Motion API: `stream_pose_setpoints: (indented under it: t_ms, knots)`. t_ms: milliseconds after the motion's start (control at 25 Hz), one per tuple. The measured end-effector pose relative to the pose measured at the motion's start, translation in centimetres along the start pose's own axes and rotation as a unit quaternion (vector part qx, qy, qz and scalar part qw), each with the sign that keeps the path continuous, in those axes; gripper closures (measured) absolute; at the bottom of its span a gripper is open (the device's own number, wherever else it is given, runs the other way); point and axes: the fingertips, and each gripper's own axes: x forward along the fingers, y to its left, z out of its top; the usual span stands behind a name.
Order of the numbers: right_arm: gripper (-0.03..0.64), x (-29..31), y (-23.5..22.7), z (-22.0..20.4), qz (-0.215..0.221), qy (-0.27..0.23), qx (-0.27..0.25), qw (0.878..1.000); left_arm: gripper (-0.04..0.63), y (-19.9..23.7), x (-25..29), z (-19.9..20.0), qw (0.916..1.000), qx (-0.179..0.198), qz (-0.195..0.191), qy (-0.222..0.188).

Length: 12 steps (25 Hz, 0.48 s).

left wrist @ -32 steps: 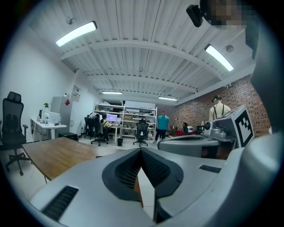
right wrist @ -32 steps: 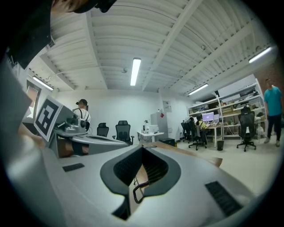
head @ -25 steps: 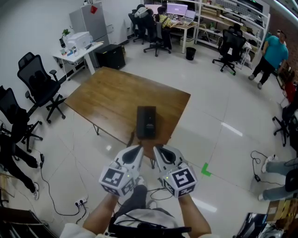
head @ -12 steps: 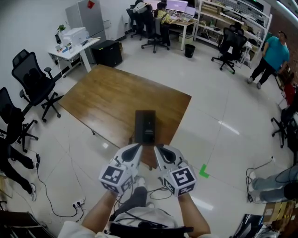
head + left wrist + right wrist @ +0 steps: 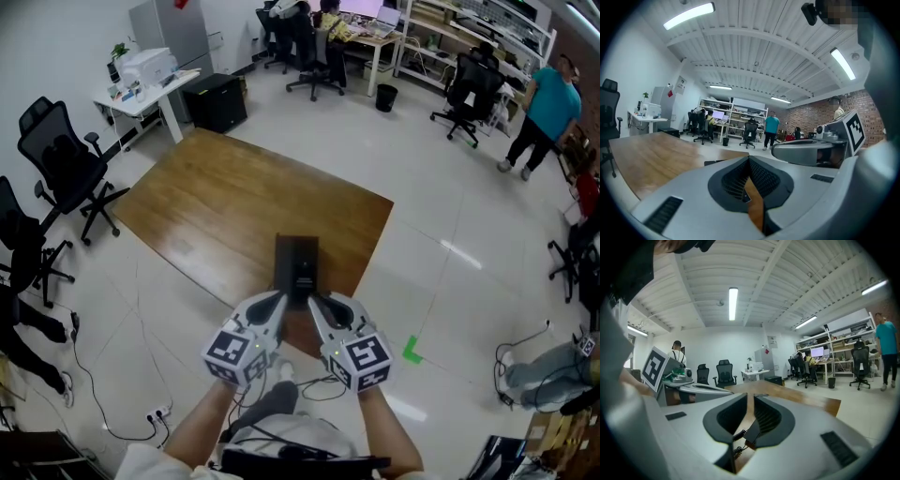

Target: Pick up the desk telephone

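Head view: desk telephone (image 5: pixel 298 264) just beyond left gripper (image 5: pixel 278 300) (on table (image 5: pixel 216 206))

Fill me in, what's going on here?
A person holds tongs in each hand, both just short of the black desk telephone at the near edge of the wooden table. The left tongs are shut. The right tongs have just been opening, a narrow gap with nothing in it. The phone is not yet gripped.

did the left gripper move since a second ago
Yes: the left gripper went forward toward the telephone on the table; the gap seen before has closed.
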Motion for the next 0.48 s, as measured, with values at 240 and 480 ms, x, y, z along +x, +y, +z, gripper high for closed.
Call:
stream_pose_setpoints:
  t_ms: [240,480]
  knots:
    - [0.549,2.7,-1.4,-1.7,-0.002,0.022,0.013,1.000,0.553,2.6,1.6,-1.6,0.9996,-0.022,-0.002,0.018]
    - [0.487,4.9,-3.7,-3.9,-0.010,0.052,0.043,0.998,0.457,5.4,3.4,-4.7,0.9974,-0.047,-0.003,0.054]
